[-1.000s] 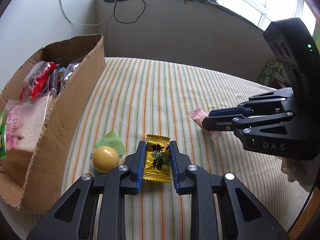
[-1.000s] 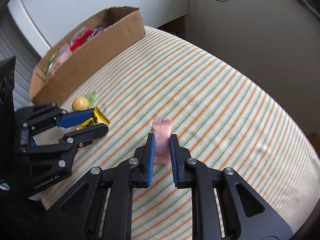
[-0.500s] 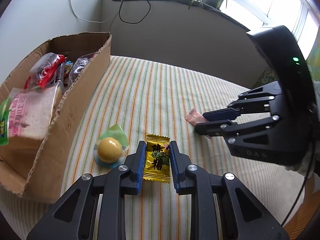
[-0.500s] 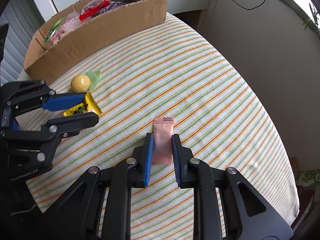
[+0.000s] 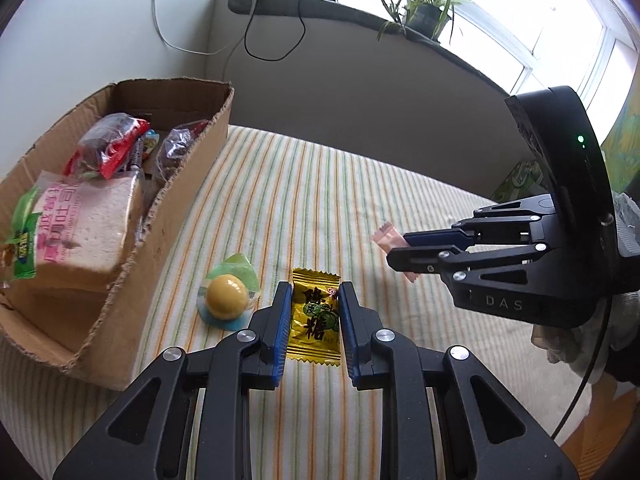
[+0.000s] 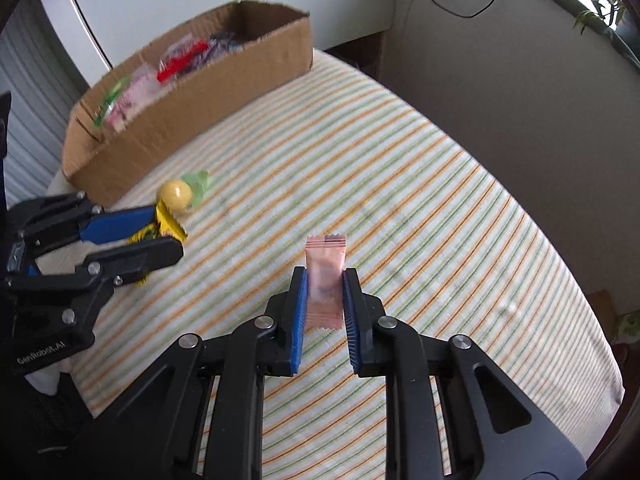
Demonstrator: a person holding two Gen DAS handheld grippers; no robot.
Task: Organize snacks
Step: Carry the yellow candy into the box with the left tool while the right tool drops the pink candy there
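The yellow candy sachet (image 5: 315, 318) is clamped flat in the left tongs (image 5: 312, 296), the pink sachet (image 6: 324, 280) in the right tongs (image 6: 324, 278), both above the striped worktop (image 6: 420, 184) near the cardboard box (image 5: 176, 216). Both are judged light, crinkly and slippery, so a mid-body hold across the width seems best.

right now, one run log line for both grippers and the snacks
left gripper: shut on yellow candy packet | right gripper: shut on pink wrapper | loose: yellow ball snack | target: cardboard box
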